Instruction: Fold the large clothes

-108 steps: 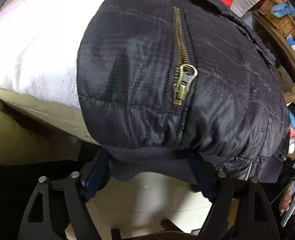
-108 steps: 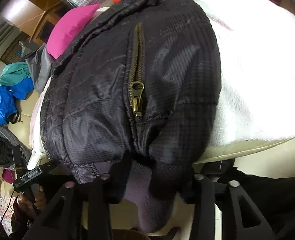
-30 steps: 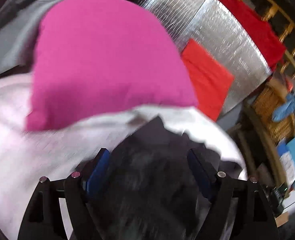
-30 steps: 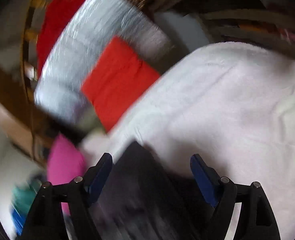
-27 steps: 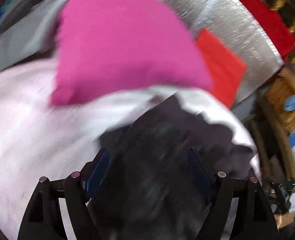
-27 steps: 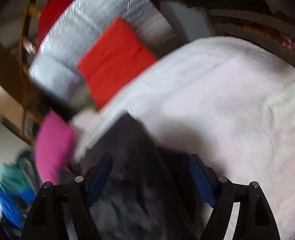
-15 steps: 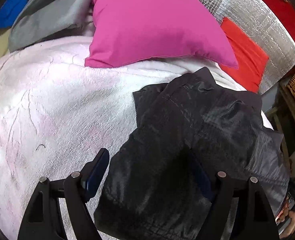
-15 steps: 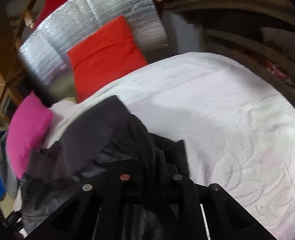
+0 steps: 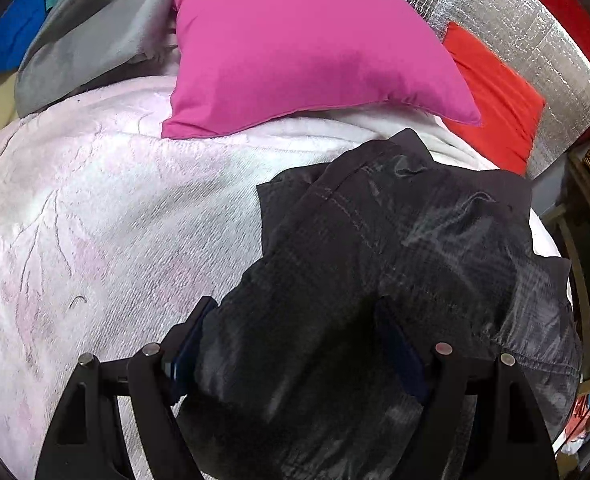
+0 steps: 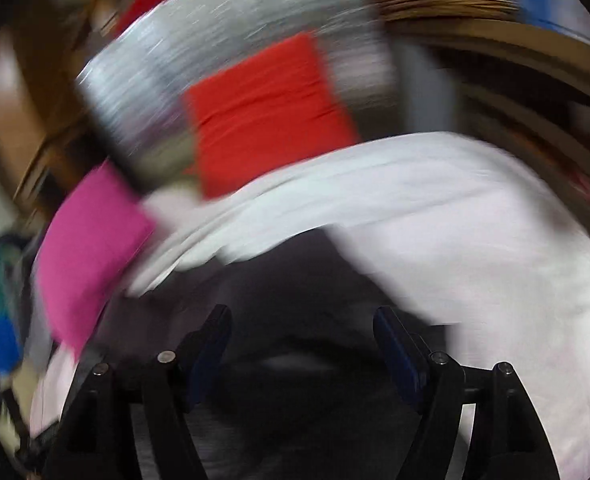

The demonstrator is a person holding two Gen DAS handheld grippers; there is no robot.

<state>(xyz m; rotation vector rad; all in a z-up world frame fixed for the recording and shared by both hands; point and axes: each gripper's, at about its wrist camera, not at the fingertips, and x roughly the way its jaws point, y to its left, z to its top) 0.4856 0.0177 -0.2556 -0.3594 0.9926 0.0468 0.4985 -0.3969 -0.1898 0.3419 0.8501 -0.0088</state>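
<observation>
A dark quilted jacket (image 9: 395, 280) lies bunched on a pale pink-and-white blanket (image 9: 95, 240) and fills the space between the jaws of the left gripper (image 9: 295, 344). Those jaws stand wide, and the fabric bulges over them so much that it is not clear whether the pads press on it. The garment's long axis runs from between the jaws forward and to their right, ending in a collar-like corner near a magenta pillow (image 9: 295, 40). The right gripper (image 10: 301, 336) has just been opening; its jaws are apart and the same dark jacket (image 10: 295, 288) lies blurred under and between them, not pinched. Both hands sit over the garment, the left more buried in it. Ahead of the jaws, beyond the pillow, are a red cushion (image 9: 495, 100) and a silver quilted panel (image 9: 515, 28); a grey garment (image 9: 87, 48) lies forward-left. The pillow looks likeliest to crowd the next fold.
</observation>
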